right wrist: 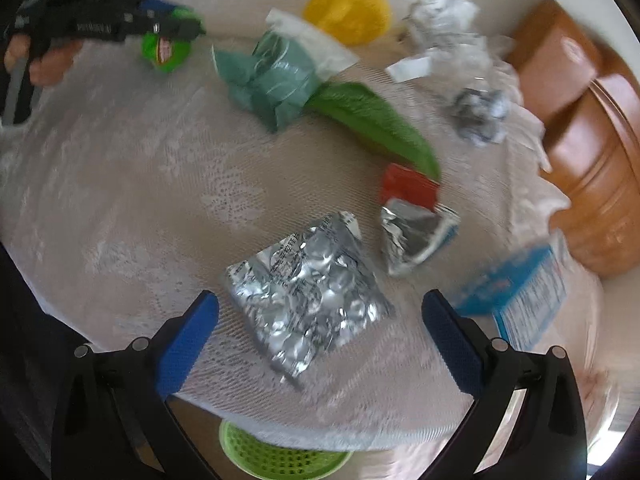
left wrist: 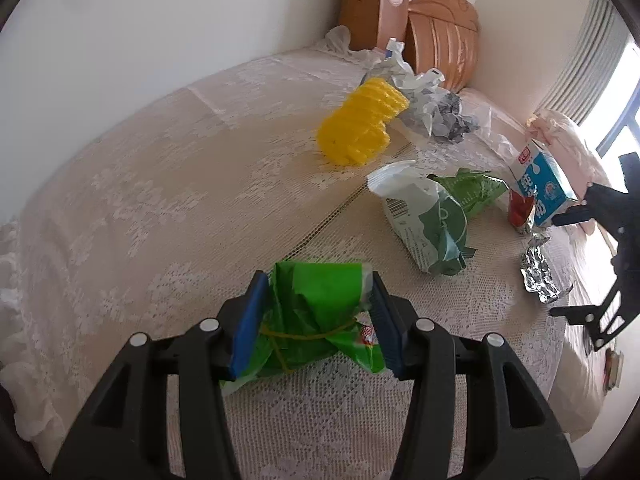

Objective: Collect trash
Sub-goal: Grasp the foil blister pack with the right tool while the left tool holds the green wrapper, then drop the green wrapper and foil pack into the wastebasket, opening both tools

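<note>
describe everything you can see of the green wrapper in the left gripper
The green wrapper is a crumpled, glossy plastic bag, bright green with a pale band at its far end and a small red and white label at its right edge. A thin yellow rubber band loops around it, bunching it. It lies on the white lace tablecloth near the table's front edge, apart from the other trash. The left gripper straddles it, both blue pads pressing its sides. The right wrist view shows it clamped there too.

A home — lace tablecloth (left wrist: 140,208), wooden chair (left wrist: 432,36).
</note>
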Motion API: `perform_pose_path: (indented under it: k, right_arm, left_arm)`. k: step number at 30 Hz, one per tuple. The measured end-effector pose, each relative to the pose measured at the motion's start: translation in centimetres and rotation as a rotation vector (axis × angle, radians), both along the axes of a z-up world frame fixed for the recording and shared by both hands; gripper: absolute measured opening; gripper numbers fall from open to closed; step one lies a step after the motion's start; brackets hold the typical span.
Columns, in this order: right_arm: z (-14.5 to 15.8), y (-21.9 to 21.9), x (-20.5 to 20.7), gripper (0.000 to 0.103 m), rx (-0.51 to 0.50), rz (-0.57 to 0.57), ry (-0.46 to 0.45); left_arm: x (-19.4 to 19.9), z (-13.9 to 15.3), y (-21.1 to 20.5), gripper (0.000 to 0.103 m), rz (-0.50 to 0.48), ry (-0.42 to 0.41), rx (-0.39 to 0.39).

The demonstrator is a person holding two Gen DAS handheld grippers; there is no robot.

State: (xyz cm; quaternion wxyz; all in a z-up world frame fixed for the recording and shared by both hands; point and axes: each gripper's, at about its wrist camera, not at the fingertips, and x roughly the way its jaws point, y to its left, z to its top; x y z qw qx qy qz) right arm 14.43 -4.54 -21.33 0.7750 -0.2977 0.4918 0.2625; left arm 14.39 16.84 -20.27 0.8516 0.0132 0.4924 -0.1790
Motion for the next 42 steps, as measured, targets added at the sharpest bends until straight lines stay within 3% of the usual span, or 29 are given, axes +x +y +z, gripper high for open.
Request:
perform_pose_path:
  k: [2,4,11,18,21,22,25,28,36,42]
  right_arm:
    - [-0.3,0.0,0.2,0.099,0.012,0.016,0.004]
    - [-0.6,-0.1,0.6,0.085,0.036,0.014,0.024]
    - [-0.1,-0.7,1.2,0.071,0.113,-0.018,0.008]
    - [1.1,-1.0,1.2,0.07,0.246,-0.092,-0.015]
    - [2.1,-1.5,1.1,0.07,0.349,-0.164,-0.025]
    - [2.4,-1.3,1.0,0.07,0.375,-0.183,-0.03]
    - [3.7,-2.0,0.4,0.07,0.518,-0.275,-0.039]
    - [4.1,-2.4,-0.4,0.07,0.587,-0.343,-0.053]
    - [5.5,-3.0,-3.8,0.07,0.64,-0.414,-0.095]
    - [7.2,-6.2,-7.9,0.07,0.72,-0.54,-0.168]
  left_arm:
    - [-0.2,0.0,0.3,0.049,0.017,0.003,0.002]
    - [-0.5,0.0,0.5,0.049,0.036,0.005,0.008]
    - [-1.7,0.2,1.0,0.049,0.076,0.002,0.029]
    - [-3.3,0.7,2.2,0.048,0.119,-0.006,0.009]
    - [-3.9,1.4,3.0,0.045,0.148,-0.014,-0.017]
    - [-4.1,1.6,3.1,0.038,0.154,-0.014,-0.026]
    - [-4.5,2.2,3.4,0.038,0.176,-0.02,-0.06]
    - [-4.8,2.0,3.3,0.038,0.174,-0.021,-0.047]
    - [-5.4,2.8,3.8,0.038,0.164,-0.027,-0.067]
    - [-7.7,6.7,-0.7,0.038,0.057,-0.086,-0.087]
